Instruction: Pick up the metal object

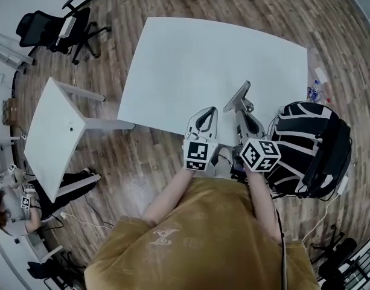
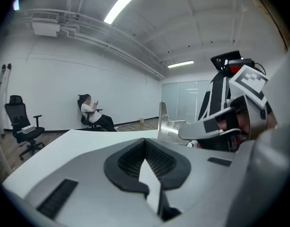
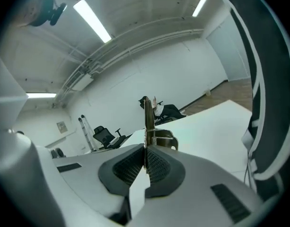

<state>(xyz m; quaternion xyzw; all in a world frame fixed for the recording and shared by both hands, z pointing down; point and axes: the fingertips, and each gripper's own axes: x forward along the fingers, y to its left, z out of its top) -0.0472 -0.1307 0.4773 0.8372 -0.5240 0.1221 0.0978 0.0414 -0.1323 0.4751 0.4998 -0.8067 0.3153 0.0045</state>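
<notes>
The metal object (image 1: 238, 98) is a thin shiny plate with a spring clip, held above the near edge of the white table (image 1: 191, 65). My right gripper (image 1: 241, 111) is shut on its lower end. In the right gripper view the plate (image 3: 147, 119) stands edge-on, rising from between the ribbed pads (image 3: 156, 167). My left gripper (image 1: 203, 116) hovers just left of it, jaws together with nothing between them. The left gripper view shows the plate (image 2: 169, 125) to the right, with the right gripper (image 2: 215, 125) clamped on it.
A black-and-white backpack (image 1: 311, 147) sits close on my right. A second white table (image 1: 55, 132) stands at the left, with an office chair (image 1: 49, 29) beyond it. Small items (image 1: 316, 91) lie on the wooden floor by the table's right corner. A person (image 2: 92, 112) sits far across the room.
</notes>
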